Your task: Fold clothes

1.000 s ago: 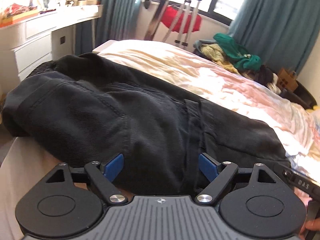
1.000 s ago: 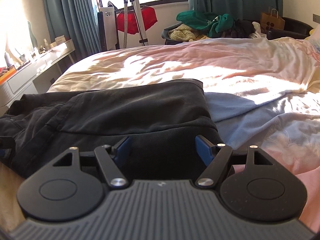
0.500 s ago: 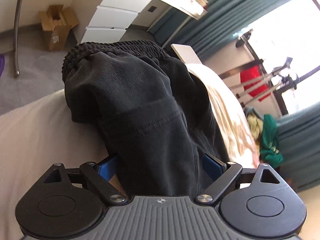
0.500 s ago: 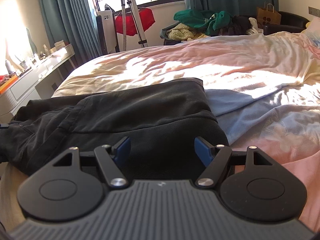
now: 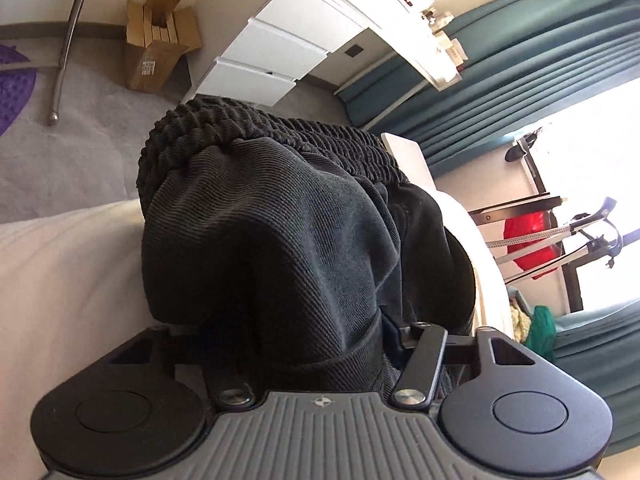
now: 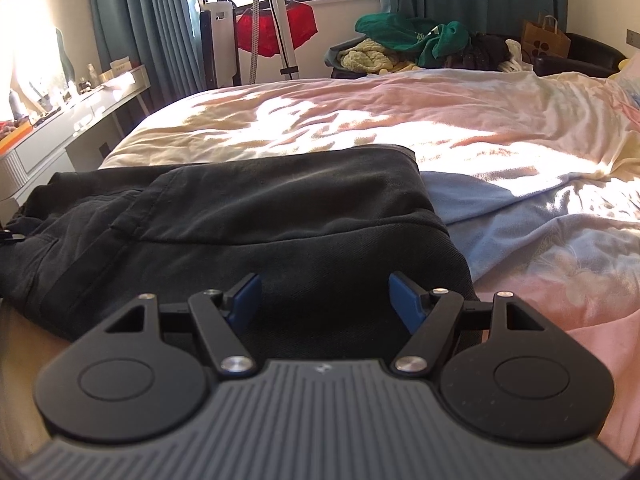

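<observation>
Up close in the left wrist view, the left gripper (image 5: 304,340) has just been closing its jaws, and a thick bunch of the black trousers (image 5: 288,232) sits between them; the cloth hides the pads, but the fabric looks pinched there, so I judge it gripped. The ribbed waistband (image 5: 256,140) stands at 12 o'clock above the gripper. This view is rolled over: a white drawer unit (image 5: 272,56) lies at 12 o'clock, a cardboard box (image 5: 154,56) at 11 o'clock, and teal curtains (image 5: 532,60) at 2 o'clock. Pale bed sheet (image 5: 60,280) fills the 9 o'clock side.

Next, in the right wrist view, the right gripper (image 6: 325,300) hangs with its jaws standing wide apart and nothing pinched; its blue pads (image 6: 404,300) hover just over the near edge of the trousers (image 6: 248,216). These lie spread on the bed (image 6: 400,132), one flat layer already lapped over another, reaching from 9 o'clock to the middle. A heap of other clothes (image 6: 412,42) waits at 1 o'clock, beyond the bed.

As I judge it, folding is partly done: one fold is laid, the waistband end is being taken up for another, and the heap remains untouched.
</observation>
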The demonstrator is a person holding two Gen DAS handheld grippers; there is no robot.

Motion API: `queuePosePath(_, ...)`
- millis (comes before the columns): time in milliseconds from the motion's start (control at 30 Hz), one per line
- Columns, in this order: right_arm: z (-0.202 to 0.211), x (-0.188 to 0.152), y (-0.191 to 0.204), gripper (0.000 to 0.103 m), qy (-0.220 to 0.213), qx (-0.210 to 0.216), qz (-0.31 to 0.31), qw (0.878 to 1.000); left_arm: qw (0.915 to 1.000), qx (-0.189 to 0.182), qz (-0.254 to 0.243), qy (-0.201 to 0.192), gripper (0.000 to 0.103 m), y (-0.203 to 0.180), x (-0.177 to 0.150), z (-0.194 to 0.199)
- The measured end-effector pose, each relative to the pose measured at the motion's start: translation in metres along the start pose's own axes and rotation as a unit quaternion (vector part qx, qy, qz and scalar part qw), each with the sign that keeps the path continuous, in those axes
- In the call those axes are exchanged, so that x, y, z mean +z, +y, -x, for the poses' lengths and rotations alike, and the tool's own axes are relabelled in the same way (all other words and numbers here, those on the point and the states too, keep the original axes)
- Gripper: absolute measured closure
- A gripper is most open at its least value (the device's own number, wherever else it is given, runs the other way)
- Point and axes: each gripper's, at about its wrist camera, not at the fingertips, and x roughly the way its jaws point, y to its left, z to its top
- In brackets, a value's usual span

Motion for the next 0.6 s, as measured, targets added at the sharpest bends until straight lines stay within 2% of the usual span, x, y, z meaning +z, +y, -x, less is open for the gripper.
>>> queuePosePath(67,-0.007,-0.003,-0.002,0.03,0.011,0.001,0.0,1.0,0.9999,-0.003,-0.006,-0.012,0.073,-0.007,-0.005,0.007)
queuePosePath(200,-0.009,-0.004,-0.004,0.029,0.014,0.005,-0.005,1.0,0.9974,0.003,-0.057,-0.044,0.078,-0.027,-0.018,0.02)
queuePosePath(367,0.002,0.004,-0.021,0.031,0.005,0.029,-0.066,0.997,0.9886,0.005,-0.119,-0.092,0.081,-0.067,-0.042,0.042)
queuePosePath(500,0.01,0.01,-0.037,0.031,-0.005,0.04,-0.105,0.994,0.9741,0.004,-0.179,-0.138,0.081,-0.101,-0.067,0.064)
queuePosePath(600,0.017,0.014,-0.05,0.031,-0.02,0.043,-0.126,0.991,0.9546,0.003,-0.234,-0.185,0.082,-0.137,-0.095,0.085)
